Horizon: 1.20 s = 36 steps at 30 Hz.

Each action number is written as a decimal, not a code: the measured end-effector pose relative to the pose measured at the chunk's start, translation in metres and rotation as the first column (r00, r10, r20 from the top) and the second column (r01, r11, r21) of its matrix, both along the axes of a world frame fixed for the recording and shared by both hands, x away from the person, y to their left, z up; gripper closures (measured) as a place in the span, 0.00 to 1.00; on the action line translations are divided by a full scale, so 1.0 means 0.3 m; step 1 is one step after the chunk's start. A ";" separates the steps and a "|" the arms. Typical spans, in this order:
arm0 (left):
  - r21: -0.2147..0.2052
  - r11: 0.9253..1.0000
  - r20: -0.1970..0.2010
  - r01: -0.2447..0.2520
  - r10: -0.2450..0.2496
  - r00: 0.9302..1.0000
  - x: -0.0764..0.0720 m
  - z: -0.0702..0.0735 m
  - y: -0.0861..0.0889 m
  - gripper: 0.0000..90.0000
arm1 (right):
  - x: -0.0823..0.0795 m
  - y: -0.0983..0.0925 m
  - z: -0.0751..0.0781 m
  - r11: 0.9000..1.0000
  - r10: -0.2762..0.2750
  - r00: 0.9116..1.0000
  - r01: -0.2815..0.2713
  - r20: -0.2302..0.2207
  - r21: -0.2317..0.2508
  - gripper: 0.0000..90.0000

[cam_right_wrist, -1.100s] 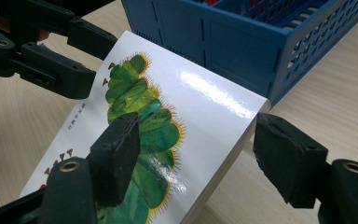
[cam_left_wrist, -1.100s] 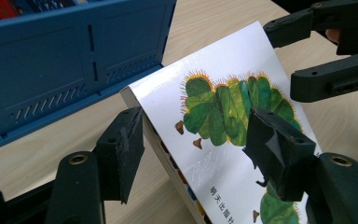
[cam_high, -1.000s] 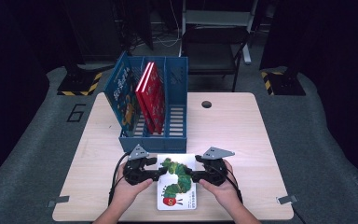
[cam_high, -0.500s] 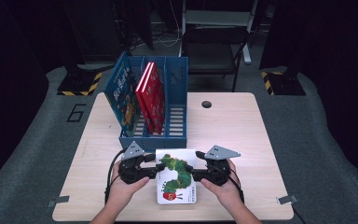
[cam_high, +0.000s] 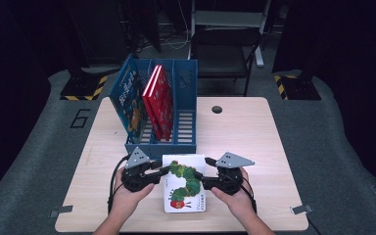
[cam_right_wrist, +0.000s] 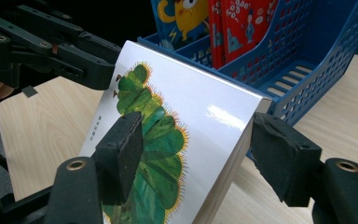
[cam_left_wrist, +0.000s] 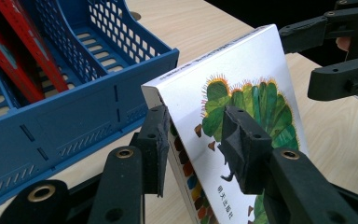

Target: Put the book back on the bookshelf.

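White and glossy, with a green caterpillar down its cover, the picture book [cam_high: 184,183] sits between the two pairs of tongs — left tongs [cam_high: 157,172] at its left long edge, right tongs [cam_high: 206,180] at its right. Its long axis runs away from the person toward the blue file rack [cam_high: 160,142], so each hand meets a long side square on and neither is nearer than the other.

In the left gripper view the left tongs have just been closing, and the book's edge now stands between them: one pad lies on the cover over the caterpillar, the other against the underside by the spine, seemingly in contact. That edge looks lifted off the tabletop [cam_high: 254,127], the book tilted.

In the right gripper view the right tongs straddle the opposite edge — one pad seems to rest on the cover, the other stands a little off the edge, so I would call them open around the book, not gripping.

Straight beyond the tongs, just past the book's far short edge, stands the rack. Its left slot holds a blue book [cam_high: 129,100], the middle one red books [cam_high: 159,100], and the right slot [cam_high: 186,117] looks free. My guess is the book must go up on edge and forward into that slot.

Pale wood, mostly bare, makes up the tabletop. Around it lie grey floor, a dark chair [cam_high: 225,51] behind the tabletop, and yellow-black striped bases [cam_high: 83,90] in a dim room.
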<state>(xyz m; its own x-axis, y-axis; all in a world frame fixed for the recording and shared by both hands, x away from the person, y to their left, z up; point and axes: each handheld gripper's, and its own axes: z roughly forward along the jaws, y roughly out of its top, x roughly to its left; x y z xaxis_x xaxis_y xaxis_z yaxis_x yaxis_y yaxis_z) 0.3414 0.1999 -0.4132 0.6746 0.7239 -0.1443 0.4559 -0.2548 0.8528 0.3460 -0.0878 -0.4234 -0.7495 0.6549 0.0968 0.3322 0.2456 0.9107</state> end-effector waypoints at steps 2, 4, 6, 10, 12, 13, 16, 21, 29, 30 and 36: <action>-0.002 1.000 0.013 -0.008 0.008 1.000 -0.002 0.006 -0.001 0.69 | -0.001 0.002 0.005 1.000 0.000 1.000 0.000 0.006 0.003 0.38; 0.000 1.000 0.037 -0.013 0.013 0.999 -0.003 0.014 0.000 0.69 | -0.003 0.002 0.016 1.000 0.001 1.000 -0.002 0.022 0.008 0.38; -0.009 1.000 0.059 -0.010 0.010 0.998 -0.011 0.025 0.000 0.69 | -0.006 0.003 0.024 1.000 0.004 0.999 -0.004 0.039 0.012 0.38; -0.009 1.000 0.065 -0.005 0.006 0.998 -0.016 0.026 -0.001 0.69 | -0.014 0.005 0.030 1.000 0.009 0.998 -0.010 0.061 0.005 0.39; -0.018 1.000 0.062 -0.004 0.006 0.998 -0.021 0.026 0.000 0.69 | -0.019 0.005 0.030 1.000 0.010 0.998 -0.010 0.061 0.009 0.39; -0.022 1.000 0.068 -0.006 0.008 0.998 -0.025 0.026 -0.001 0.69 | -0.021 0.005 0.030 1.000 0.010 0.998 -0.011 0.060 0.013 0.40; -0.033 0.999 0.059 0.001 0.001 0.998 -0.044 0.027 0.001 0.69 | -0.037 0.001 0.032 1.000 0.013 0.998 -0.013 0.060 0.013 0.41; -0.049 0.999 0.049 0.001 0.001 0.999 -0.065 0.030 0.008 0.71 | -0.059 -0.006 0.036 0.999 0.020 0.999 -0.021 0.049 0.028 0.42; -0.061 0.998 0.063 0.022 -0.018 0.998 -0.119 0.021 0.013 0.69 | -0.119 -0.017 0.036 0.999 0.035 0.998 -0.036 0.050 0.027 0.44; -0.058 0.998 0.066 0.026 -0.022 0.998 -0.123 0.020 0.012 0.69 | -0.127 -0.018 0.034 0.999 0.040 0.998 -0.041 0.046 0.028 0.44; -0.075 0.996 0.062 0.041 -0.036 0.997 -0.151 0.011 0.020 0.68 | -0.160 -0.023 0.022 0.998 0.050 0.998 -0.051 0.033 0.037 0.44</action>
